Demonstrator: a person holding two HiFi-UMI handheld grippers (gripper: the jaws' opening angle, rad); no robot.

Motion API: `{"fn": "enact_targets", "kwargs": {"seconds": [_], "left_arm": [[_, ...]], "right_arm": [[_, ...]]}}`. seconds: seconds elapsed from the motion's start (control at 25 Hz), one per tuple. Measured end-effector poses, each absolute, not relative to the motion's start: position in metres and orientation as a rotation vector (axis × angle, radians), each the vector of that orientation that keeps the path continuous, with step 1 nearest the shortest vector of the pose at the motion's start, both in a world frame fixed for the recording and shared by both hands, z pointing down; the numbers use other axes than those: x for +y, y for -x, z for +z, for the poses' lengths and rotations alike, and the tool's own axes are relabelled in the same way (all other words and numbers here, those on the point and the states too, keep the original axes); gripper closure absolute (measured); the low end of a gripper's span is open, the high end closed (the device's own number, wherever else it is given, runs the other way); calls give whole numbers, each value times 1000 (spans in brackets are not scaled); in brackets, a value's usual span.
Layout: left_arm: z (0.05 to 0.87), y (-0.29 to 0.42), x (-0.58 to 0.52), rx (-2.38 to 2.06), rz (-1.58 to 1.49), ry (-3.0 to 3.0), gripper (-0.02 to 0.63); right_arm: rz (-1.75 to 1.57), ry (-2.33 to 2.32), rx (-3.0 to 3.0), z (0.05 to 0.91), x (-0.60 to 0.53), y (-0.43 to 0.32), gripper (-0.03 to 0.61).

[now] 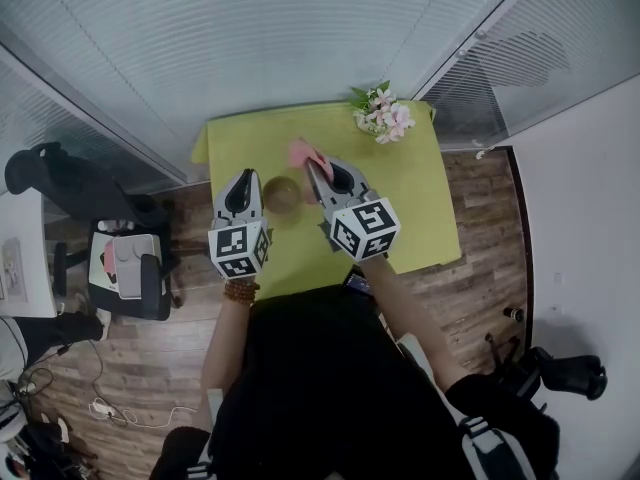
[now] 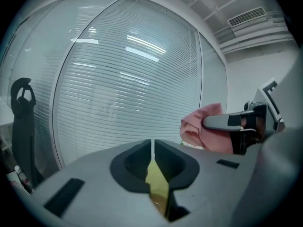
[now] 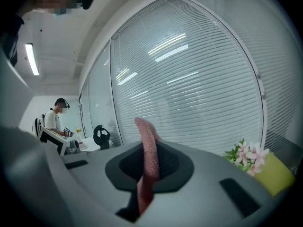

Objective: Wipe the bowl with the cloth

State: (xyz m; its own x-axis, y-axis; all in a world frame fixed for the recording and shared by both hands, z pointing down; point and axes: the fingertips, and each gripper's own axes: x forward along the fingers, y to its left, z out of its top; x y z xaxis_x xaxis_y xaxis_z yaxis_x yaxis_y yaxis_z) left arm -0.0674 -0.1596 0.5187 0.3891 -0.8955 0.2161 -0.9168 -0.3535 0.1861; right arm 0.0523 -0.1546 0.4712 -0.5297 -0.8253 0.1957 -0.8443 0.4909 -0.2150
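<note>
A small olive-brown bowl (image 1: 283, 194) stands on the yellow-green table (image 1: 420, 198). My left gripper (image 1: 248, 178) lies against the bowl's left side. Its jaws are nearly together in the left gripper view (image 2: 152, 148), and a yellow-brown sliver between them looks like the bowl's rim. My right gripper (image 1: 316, 166) hovers just right of and behind the bowl, shut on a pink cloth (image 1: 305, 153). The cloth (image 3: 147, 141) sticks up between its jaws in the right gripper view. From the left gripper view the cloth (image 2: 203, 126) bunches at the right gripper's tip (image 2: 236, 122).
A bunch of pink and white flowers (image 1: 383, 113) lies at the table's far right corner, also seen in the right gripper view (image 3: 248, 157). Glass walls with blinds close in behind the table. An office chair (image 1: 130, 268) stands left of it. A person (image 3: 52, 119) stands far left.
</note>
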Motion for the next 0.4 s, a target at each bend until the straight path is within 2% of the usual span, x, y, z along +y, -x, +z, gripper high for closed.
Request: {"fn": "enact_targets", "kwargs": {"seconds": [0.4], "left_arm": [[502, 46, -156, -1577, 86, -2415, 584]], "right_arm": [[438, -1454, -2666, 472, -161, -58, 571]]}}
